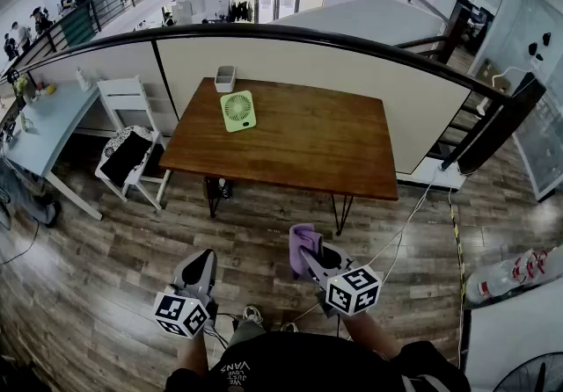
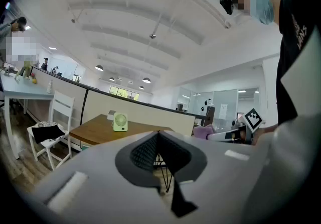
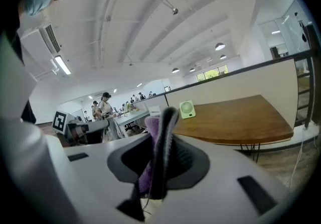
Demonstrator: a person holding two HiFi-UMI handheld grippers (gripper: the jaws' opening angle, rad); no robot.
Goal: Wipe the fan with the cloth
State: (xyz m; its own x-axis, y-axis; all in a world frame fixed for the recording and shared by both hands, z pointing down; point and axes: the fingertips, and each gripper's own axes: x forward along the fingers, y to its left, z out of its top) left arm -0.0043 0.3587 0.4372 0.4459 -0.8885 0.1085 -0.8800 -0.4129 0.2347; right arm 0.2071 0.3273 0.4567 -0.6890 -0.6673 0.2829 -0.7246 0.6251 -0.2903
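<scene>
A small pale green fan [image 1: 237, 110] stands on the far left part of a brown wooden table [image 1: 308, 144]; it also shows small in the left gripper view as the fan [image 2: 120, 121] and in the right gripper view as the fan [image 3: 187, 109]. My right gripper [image 1: 308, 251] is shut on a purple cloth [image 1: 303, 245], which is pinched between its jaws, the cloth [image 3: 152, 132] folded upward. My left gripper [image 1: 201, 263] is shut with nothing in it, its pads [image 2: 150, 150] closed together. Both grippers hang over the floor, well short of the table.
A small grey box [image 1: 225, 78] sits at the table's far left corner behind the fan. A white chair [image 1: 132, 148] stands left of the table, beside a pale desk [image 1: 48, 122]. A cream partition with a dark rail [image 1: 352, 39] runs behind. A cable [image 1: 413, 214] trails on the wooden floor.
</scene>
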